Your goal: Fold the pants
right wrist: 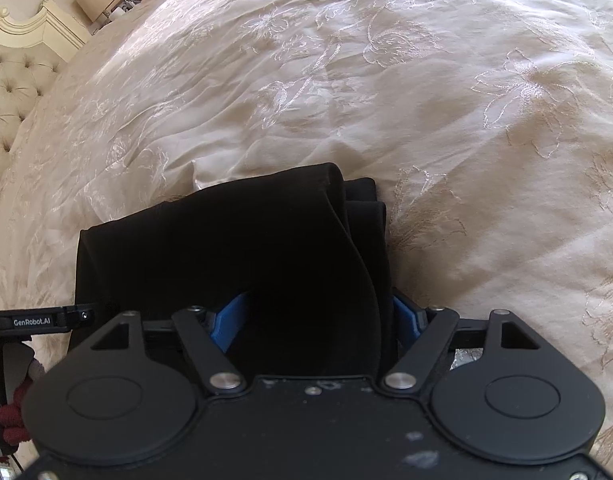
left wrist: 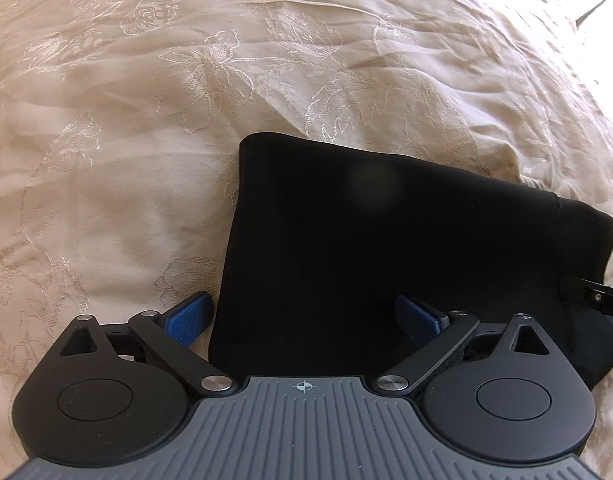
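Two grippers I hold released, left gripper [left wrist: 304, 316] straddling the folded black pants [left wrist: 386, 248] edge, right gripper [right wrist: 318, 320] spread around their layered end, cream bedspread [left wrist: 146, 120] beyond the fingertips.

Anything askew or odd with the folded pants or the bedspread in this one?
The black pants are folded into a compact stack, but the layers at its right end are stepped and bunched rather than flush. The cream bedspread is only wrinkled. Both hand-held grippers are open.

The folded black pants [right wrist: 226, 248] hide most of the right gripper's [right wrist: 318, 320] blue pads [right wrist: 230, 322]. At far left the tufted headboard [right wrist: 14, 80] and a lampshade [right wrist: 92, 2] are cropped; the nightstand items are too small to tell.
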The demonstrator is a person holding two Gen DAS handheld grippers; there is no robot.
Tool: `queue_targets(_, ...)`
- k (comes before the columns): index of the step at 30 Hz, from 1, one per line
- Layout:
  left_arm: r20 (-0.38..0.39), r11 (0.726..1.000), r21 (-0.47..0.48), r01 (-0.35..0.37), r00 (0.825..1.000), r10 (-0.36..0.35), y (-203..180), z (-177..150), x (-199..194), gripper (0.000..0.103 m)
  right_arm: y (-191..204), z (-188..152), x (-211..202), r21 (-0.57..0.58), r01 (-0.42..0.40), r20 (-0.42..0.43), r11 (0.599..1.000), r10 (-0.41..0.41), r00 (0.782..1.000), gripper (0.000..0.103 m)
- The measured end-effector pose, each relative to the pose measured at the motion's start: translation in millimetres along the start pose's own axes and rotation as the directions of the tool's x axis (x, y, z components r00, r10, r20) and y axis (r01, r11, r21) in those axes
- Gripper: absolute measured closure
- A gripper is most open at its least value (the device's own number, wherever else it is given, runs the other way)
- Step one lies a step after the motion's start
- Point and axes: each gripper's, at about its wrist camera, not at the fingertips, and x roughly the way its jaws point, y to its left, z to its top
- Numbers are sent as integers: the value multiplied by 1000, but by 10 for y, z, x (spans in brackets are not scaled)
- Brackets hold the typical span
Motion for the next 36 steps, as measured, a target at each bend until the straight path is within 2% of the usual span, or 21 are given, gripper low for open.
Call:
queue_targets(1,-8,1000,-14,4,1000,-4,-5,18,12,4,3,-4,-2,-4,1,1,1000,-1,1000,23)
queue_targets(4,-7,1000,-26,13,1000,-13,-27,13,-29,18,13,6,-6,-15,1,-6,1000,-1,1000,23)
queue_targets(6,12,1000,-16,8,1000,-7,-54,-27,-100,42,24,19,-13,-23,3,-14,1000,-3,1000,26)
queue_targets(7,24,1000,-12,-2,1000,3,-68,-53,-156,50,36,24,-22,-28,11,-15,1000,-11,1000,29)
queue_targets(8,36,999,-8,-33,999,33,-85,-75,-202,69,60,26,-39,-34,22,-12,999,-23,1000,32)
queue_targets(9,43,998,-5,-58,997,59,-95,-95,-242,78,79,21,-63,-41,34,-5,999,-34,999,41)
queue_targets(10,53,998,-11,-59,997,59,-86,-117,-281,81,104,10,-111,-48,49,12,998,-48,999,54)
queue_targets(11,63,998,-21,-55,996,56,-70,-136,-318,84,113,1,-162,-46,55,26,997,-54,998,61)
queue_targets(13,80,998,-26,-49,996,51,-63,-165,-390,87,117,-16,-288,-31,49,50,998,-48,998,79)
queue_targets(14,88,999,-22,-49,995,51,-70,-176,-426,88,130,-26,-345,-23,41,59,999,-39,997,80)
queue_targets(19,162,998,2,-57,985,56,-161,-225,-700,90,402,-120,-587,-72,67,102,995,-59,993,83)
queue_targets(24,204,999,-12,-52,978,53,-5,-295,-905,91,650,-176,-669,-86,49,101,995,-41,994,83)
queue_targets(32,212,991,-98,-92,971,112,893,-468,-1164,91,1448,-419,-418,-147,-6,39,989,12,999,83)
queue_targets(36,205,977,-163,-135,964,167,1585,-556,-1322,91,2142,-551,-125,-215,-52,-11,975,51,999,83)
